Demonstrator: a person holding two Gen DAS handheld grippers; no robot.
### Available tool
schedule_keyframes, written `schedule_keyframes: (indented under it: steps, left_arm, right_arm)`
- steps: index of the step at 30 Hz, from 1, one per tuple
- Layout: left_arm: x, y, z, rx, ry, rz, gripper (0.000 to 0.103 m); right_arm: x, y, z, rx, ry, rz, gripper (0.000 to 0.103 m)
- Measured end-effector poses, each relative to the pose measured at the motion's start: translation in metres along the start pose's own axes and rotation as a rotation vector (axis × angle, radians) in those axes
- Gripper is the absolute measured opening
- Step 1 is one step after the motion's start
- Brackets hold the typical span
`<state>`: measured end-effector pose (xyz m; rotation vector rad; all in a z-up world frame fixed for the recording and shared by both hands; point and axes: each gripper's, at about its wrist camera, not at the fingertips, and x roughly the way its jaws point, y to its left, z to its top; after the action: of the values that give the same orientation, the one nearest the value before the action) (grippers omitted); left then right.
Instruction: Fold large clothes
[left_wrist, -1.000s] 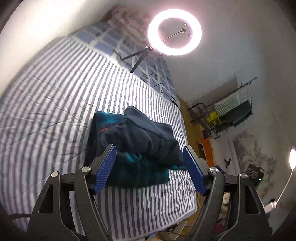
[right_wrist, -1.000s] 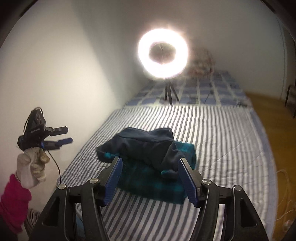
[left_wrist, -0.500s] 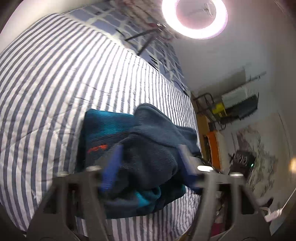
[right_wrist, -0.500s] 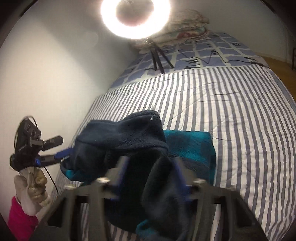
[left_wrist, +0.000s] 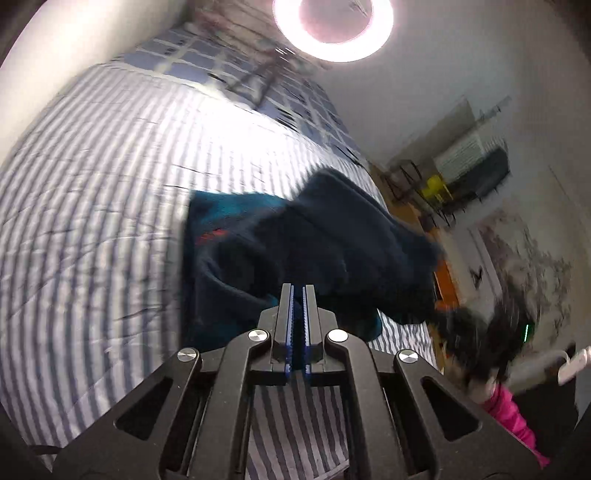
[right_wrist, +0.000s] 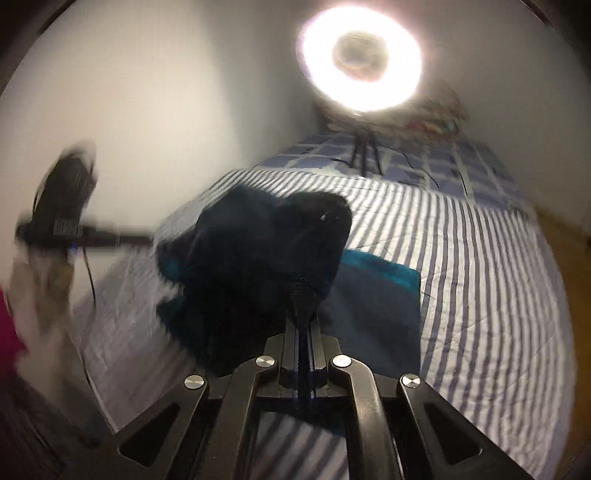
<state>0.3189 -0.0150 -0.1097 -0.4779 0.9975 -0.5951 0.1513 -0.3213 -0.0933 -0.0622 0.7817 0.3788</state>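
Observation:
A dark navy and teal fleece garment (left_wrist: 314, 240) lies bunched on the striped bed (left_wrist: 92, 221). My left gripper (left_wrist: 297, 291) is shut at the garment's near edge; whether cloth is pinched between its pads I cannot tell. My right gripper (right_wrist: 303, 295) is shut on a dark fold of the garment (right_wrist: 266, 240) and holds it lifted above the teal layer (right_wrist: 380, 273) still lying flat. The left gripper (right_wrist: 70, 229) also shows blurred at the left of the right wrist view.
A lit ring light (left_wrist: 332, 29) on a tripod stands at the far end of the bed (right_wrist: 480, 258). A white wall (right_wrist: 147, 110) borders one side. A rack with clothes (left_wrist: 465, 166) and wooden floor lie past the other side.
Both grippers moved in to the garment and went from wide open to shut. The right one has lifted a dark fold off the bed. Both views are blurred by motion.

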Motion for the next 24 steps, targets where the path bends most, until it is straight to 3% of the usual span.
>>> schedule_keyframes:
  steps: [1, 4, 8, 13, 16, 17, 18, 22, 24]
  left_arm:
    - [-0.006, 0.004, 0.001, -0.023, -0.010, -0.004, 0.006]
    - [-0.021, 0.023, 0.012, -0.134, -0.078, -0.027, 0.042]
    - [-0.011, 0.031, 0.027, -0.151, -0.103, -0.018, 0.043]
    - [0.034, 0.027, 0.017, -0.087, 0.023, 0.009, 0.043]
    - [0.071, 0.022, -0.019, 0.036, 0.191, 0.080, 0.043]
    - [0.077, 0.020, -0.031, 0.083, 0.218, 0.108, 0.043]
    - [0.079, 0.020, -0.038, 0.105, 0.222, 0.127, 0.043]
    - [0.053, 0.030, -0.039, 0.028, 0.160, 0.093, 0.043]
    - [0.028, 0.044, -0.027, -0.064, 0.072, 0.086, 0.050]
  right_arm:
    - [-0.001, 0.009, -0.006, -0.054, 0.010, -0.017, 0.000]
    - [-0.001, 0.031, -0.025, -0.146, 0.048, -0.027, 0.001]
    - [0.006, 0.044, -0.047, -0.245, 0.123, -0.041, 0.000]
    - [-0.005, 0.026, -0.059, -0.197, 0.177, 0.034, 0.002]
    - [-0.027, 0.010, -0.060, -0.127, 0.128, 0.066, 0.035]
    - [-0.032, 0.001, -0.059, -0.077, 0.112, 0.060, 0.054]
    - [-0.034, -0.008, -0.058, -0.022, 0.095, 0.042, 0.065]
    - [-0.028, -0.047, -0.060, 0.227, 0.085, 0.036, 0.068]
    - [-0.016, -0.067, -0.063, 0.387, 0.105, 0.076, 0.070]
